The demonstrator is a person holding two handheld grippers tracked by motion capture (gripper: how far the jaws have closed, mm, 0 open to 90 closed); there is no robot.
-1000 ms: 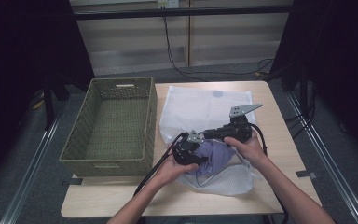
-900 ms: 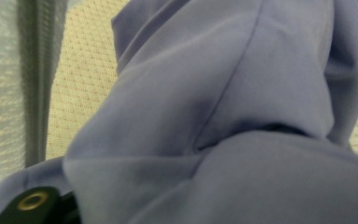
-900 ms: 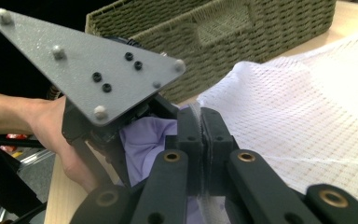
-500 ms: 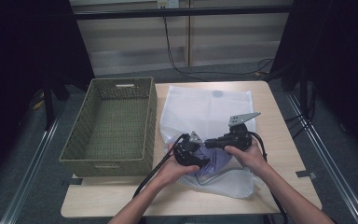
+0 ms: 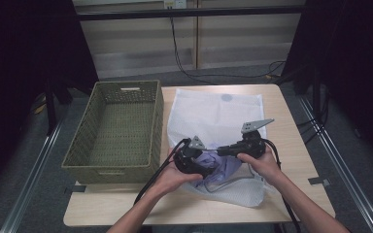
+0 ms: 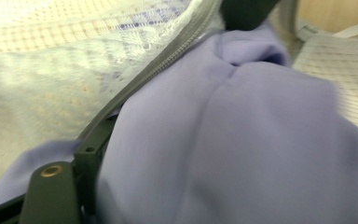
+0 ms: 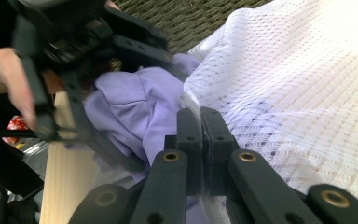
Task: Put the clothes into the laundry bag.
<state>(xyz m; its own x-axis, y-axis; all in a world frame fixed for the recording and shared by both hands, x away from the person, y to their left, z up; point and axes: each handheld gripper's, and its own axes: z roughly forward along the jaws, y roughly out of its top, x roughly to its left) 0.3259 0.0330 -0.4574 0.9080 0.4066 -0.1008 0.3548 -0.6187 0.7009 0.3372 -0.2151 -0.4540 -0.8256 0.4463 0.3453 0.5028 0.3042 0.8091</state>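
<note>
A pale wooden table (image 5: pixel 291 121) with rounded corners stands on a grey floor, with dark curtains to either side and light wall panels behind it, where a black cable hangs down. A white mesh laundry bag (image 5: pixel 213 116) serves as the landmark: it lies flat along the middle of the table, its far end smooth, its near end rumpled and open at a grey zipper (image 6: pixel 168 60).

Just beside the bag, on its left, sits a rectangular woven basket (image 5: pixel 119 128) of olive-green wicker, with upright walls and a handle slot in its far end.

At the bag's near opening lies a lavender garment (image 5: pixel 223 167) of soft, smooth cloth, bunched in folds, partly inside the mesh and partly spilling out over the zipper edge.

The left gripper (image 5: pixel 194 158) rests on the garment at the bag's near left corner, held by the person's left hand (image 5: pixel 172 177). Its jaws have just been opening; in the left gripper view one black jaw stands free beside the lavender cloth, which billows across the space between the jaws without being pinched.

The right gripper (image 7: pixel 200 135) lies at the bag's near right side. Its jaws are pressed together on the bag's mesh edge, next to the garment. Black cables trail back from both grippers past the bag's near end.
</note>
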